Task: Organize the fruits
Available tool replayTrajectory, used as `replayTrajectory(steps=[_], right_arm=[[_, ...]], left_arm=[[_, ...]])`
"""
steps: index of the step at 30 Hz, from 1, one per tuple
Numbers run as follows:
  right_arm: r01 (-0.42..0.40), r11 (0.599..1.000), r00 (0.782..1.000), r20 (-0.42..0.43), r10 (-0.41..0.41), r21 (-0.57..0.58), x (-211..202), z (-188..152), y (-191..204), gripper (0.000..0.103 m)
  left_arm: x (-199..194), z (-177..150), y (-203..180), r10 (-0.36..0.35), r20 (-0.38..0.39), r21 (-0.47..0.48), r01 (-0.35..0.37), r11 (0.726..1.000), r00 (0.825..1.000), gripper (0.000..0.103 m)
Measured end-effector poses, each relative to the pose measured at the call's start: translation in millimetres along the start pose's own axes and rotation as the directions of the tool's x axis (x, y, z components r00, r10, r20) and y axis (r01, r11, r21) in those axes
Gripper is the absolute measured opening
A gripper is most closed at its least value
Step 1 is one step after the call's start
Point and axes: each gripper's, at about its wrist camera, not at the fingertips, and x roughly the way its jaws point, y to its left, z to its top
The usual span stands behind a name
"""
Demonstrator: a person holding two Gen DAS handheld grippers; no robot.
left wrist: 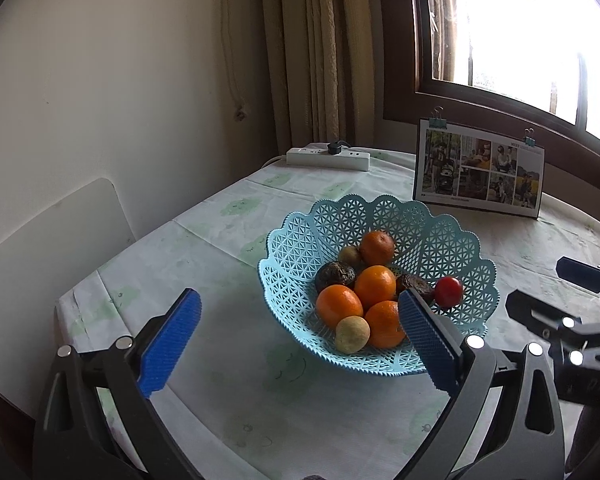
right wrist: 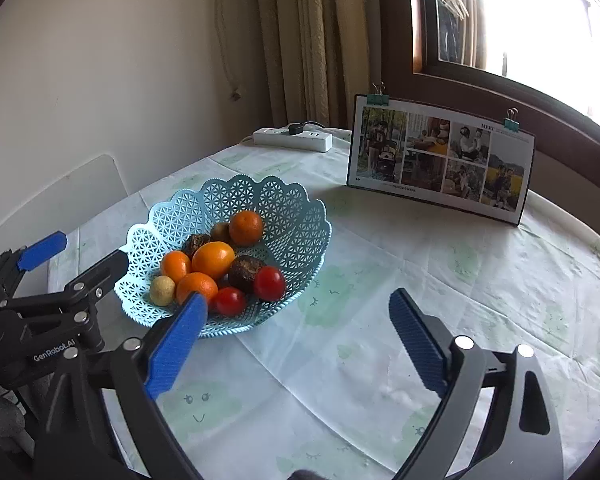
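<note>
Fruits all piled in blue basket, mid-tabletop; sorting looks complete. Left gripper and right gripper both released, empty, held above tabletop near basket, probably withdrawn.

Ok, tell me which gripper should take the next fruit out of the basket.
Probably left. The left gripper is open and faces the blue basket head-on, its fruit between the fingers. The right gripper is open too, but faces bare tablecloth beside the basket.
</note>
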Motion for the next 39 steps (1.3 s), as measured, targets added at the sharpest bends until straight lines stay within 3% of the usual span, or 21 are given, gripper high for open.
replayTrajectory(steps=[14,24,39], right_arm=[[0.011,0.989,0.999,0.052,-0.003,-0.146,-5.8,-10.5,25.3,0.098],[0.054,0.988,0.998,0.037,-0.049,-0.145,-2.5,-12.3,26.3,0.098],[0.038,0.986,0.999,0.022,-0.035,-0.163,0.4,-10.3,30.9,0.098]], left_arm=[[-6.5,-4.8,-8.7,0.071,0.042,0.061,-0.073,0.995,0.997,0.1],[-7.1,-7.4,-5.0,0.12,0.052,0.075,-0.124,0.989,0.991,0.1],[-5.8,-10.7,-3.7,0.137,0.043,0.087,-0.14,0.986,0.99,0.1]])
